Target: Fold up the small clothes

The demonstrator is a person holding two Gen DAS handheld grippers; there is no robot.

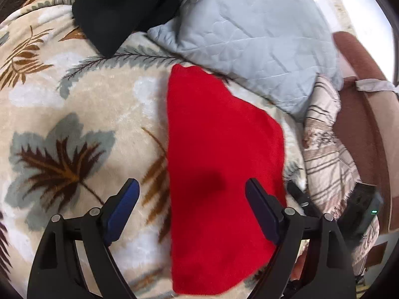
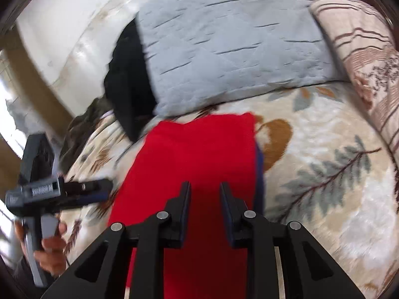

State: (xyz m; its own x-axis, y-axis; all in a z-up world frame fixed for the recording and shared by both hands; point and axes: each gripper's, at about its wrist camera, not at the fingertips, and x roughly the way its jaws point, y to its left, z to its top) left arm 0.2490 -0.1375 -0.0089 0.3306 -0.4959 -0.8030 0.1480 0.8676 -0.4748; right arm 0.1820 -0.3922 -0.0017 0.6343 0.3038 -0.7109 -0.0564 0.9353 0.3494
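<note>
On the leaf-print blanket [image 1: 74, 104], red cloth [image 1: 219, 162] lengthwise toward the pillow [image 1: 249, 32]; left jaws wide, right jaws narrow, empty.

Left gripper [image 1: 192, 194]: hung with jaws spread wide, nothing between the pads.
Red cloth [image 1: 219, 164]: lay flat on the blanket, under the gripper's right-hand finger.
Blanket [image 1: 74, 114]: cream plush, leaf-patterned.
Grey pillow [image 1: 254, 39]: rested beyond the cloth.
Black garment [image 1: 119, 7]: lay beside the pillow.
</note>
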